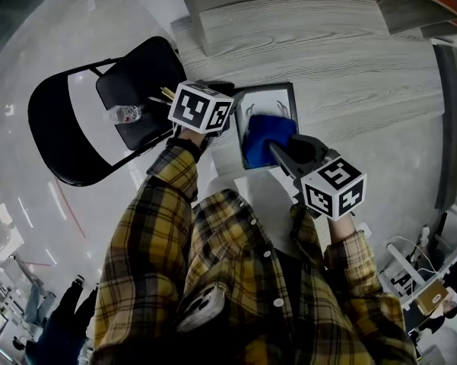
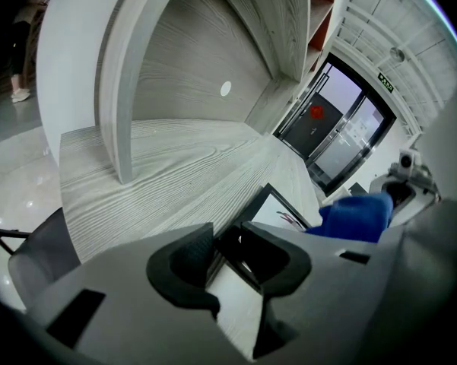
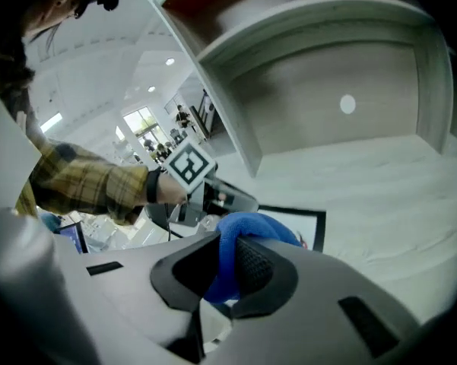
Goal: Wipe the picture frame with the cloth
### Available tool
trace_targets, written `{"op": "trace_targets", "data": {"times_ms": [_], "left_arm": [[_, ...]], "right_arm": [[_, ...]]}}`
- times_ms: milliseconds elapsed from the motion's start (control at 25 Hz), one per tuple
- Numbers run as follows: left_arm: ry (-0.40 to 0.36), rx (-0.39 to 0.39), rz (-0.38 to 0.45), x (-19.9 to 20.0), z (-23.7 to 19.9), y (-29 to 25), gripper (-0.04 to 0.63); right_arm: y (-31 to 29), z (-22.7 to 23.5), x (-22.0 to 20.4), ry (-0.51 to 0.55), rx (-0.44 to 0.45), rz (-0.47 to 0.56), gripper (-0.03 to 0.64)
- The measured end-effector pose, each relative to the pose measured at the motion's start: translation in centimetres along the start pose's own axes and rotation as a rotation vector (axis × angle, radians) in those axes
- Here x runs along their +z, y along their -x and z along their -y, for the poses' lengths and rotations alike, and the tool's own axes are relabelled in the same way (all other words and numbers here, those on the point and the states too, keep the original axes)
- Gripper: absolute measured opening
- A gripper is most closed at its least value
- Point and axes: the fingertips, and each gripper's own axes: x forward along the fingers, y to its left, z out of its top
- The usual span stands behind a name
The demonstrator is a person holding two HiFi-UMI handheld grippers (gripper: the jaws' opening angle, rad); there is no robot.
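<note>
A black-rimmed picture frame [image 1: 277, 91] with a white picture lies flat on the grey wood-grain table [image 1: 365, 74]. My left gripper [image 1: 230, 116] is shut on the frame's left edge; the dark rim [image 2: 252, 207] sits between its jaws [image 2: 226, 253]. A blue cloth [image 1: 268, 139] rests on the frame's glass, bunched up. My right gripper [image 1: 280, 152] is shut on the cloth, and blue folds [image 3: 251, 230] bulge out past its pads [image 3: 226, 268]. In the right gripper view the frame [image 3: 313, 220] shows behind the cloth, with the left gripper [image 3: 239, 201] at its far side.
A black folding chair [image 1: 68, 128] stands left of the table with a plastic bottle [image 1: 125, 114] on its seat. A shelf unit's upright [image 2: 125, 90] rises from the table beyond the frame. The table's near edge runs just below the frame.
</note>
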Motion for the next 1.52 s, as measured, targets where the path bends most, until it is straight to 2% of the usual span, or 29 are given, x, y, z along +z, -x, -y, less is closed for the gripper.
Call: {"op": "trace_targets", "data": {"times_ms": [200, 320, 440, 560, 840, 1520], "left_arm": [[-0.001, 0.008, 0.001, -0.1, -0.1, 0.0, 0.115], [-0.008, 0.010, 0.006, 0.1, 0.0, 0.1, 0.115], [-0.010, 0.013, 0.007, 0.0, 0.2, 0.2, 0.115], [-0.011, 0.014, 0.007, 0.1, 0.1, 0.1, 0.115], [0.001, 0.011, 0.002, -0.4, -0.1, -0.1, 0.115], [0.005, 0.008, -0.001, -0.4, -0.2, 0.0, 0.115]], "right_arm": [[0.3, 2.6, 7.6, 0.084, -0.083, 0.165, 0.046], [-1.9, 5.2, 8.6, 0.088, -0.155, 0.163, 0.047], [-5.0, 7.6, 6.1, 0.076, -0.204, 0.057, 0.047], [-7.3, 8.8, 2.7, 0.072, -0.213, -0.045, 0.048], [-7.7, 8.2, 0.1, 0.090, -0.198, -0.112, 0.048], [-3.4, 2.4, -8.4, -0.034, -0.054, -0.241, 0.048]]}}
